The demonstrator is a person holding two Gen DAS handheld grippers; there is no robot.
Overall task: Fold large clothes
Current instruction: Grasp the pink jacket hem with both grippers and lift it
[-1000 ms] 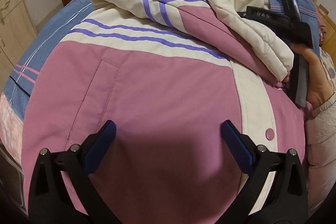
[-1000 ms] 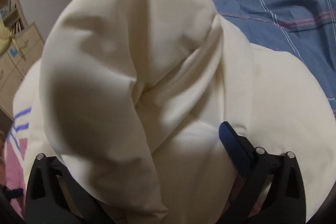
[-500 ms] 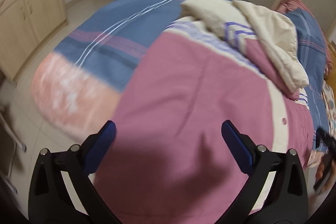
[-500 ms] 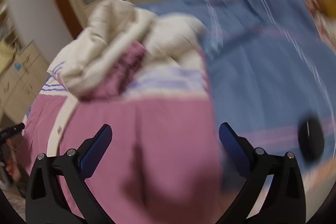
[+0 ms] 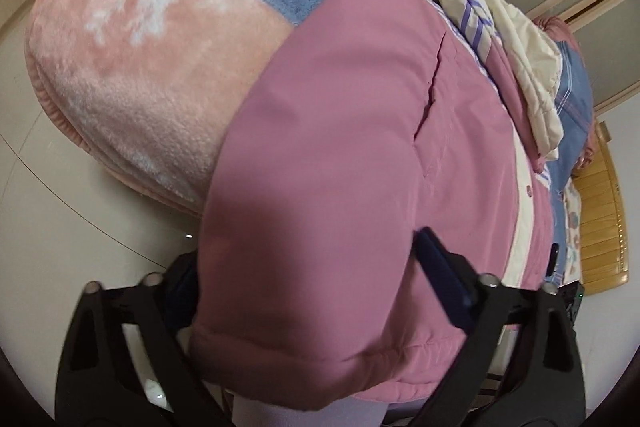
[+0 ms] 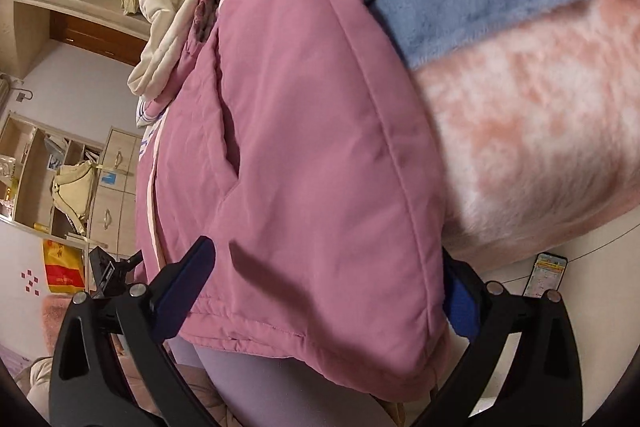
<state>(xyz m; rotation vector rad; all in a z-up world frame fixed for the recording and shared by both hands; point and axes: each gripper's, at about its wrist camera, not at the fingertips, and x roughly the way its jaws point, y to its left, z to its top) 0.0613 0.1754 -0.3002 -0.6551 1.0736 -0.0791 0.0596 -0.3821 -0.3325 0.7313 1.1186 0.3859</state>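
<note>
My left gripper (image 5: 316, 267) is closing wide-spread fingers around one bottom corner of the pink padded jacket (image 5: 360, 155), which lies on the bed's blue-and-pink blanket (image 5: 132, 67) with its hem overhanging the edge, while my right gripper (image 6: 328, 283) closes likewise around the other corner.

text: none legible | phone (image 6: 546, 275) screen: too small to read

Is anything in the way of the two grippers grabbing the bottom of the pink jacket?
No, nothing visible is in the way. The pink jacket already has its bottom corners between the fingers of the left gripper and right gripper. Both are closing on it but not yet pressing.
</note>
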